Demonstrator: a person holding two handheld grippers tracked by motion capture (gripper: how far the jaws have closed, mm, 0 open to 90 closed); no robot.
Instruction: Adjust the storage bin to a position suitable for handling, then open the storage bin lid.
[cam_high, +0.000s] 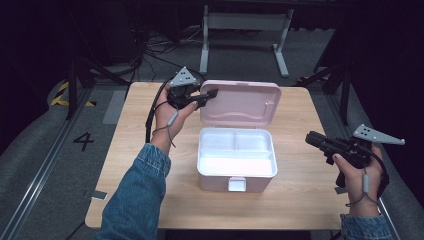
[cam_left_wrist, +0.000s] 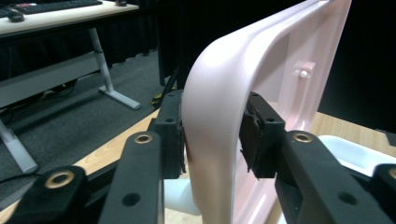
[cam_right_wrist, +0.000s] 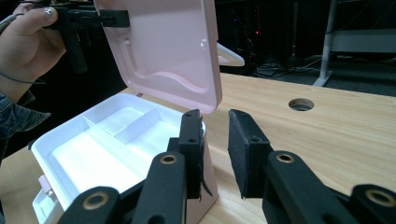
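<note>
Pink box (cam_high: 236, 167): mid-table (cam_high: 300, 210), white tray inside, lid (cam_high: 240, 102) raised upright at the far side. Your left gripper (cam_high: 212, 93) pinches the lid's far-left edge, its pads (cam_left_wrist: 252, 135) on either face. Your right gripper (cam_high: 311, 139) hovers right of the box, jaws parted narrowly, holding nothing.

Left tool (cam_high: 212, 93) is raised with jaws closed tight; right tool (cam_high: 311, 139) hovers low, jaws parted.
</note>
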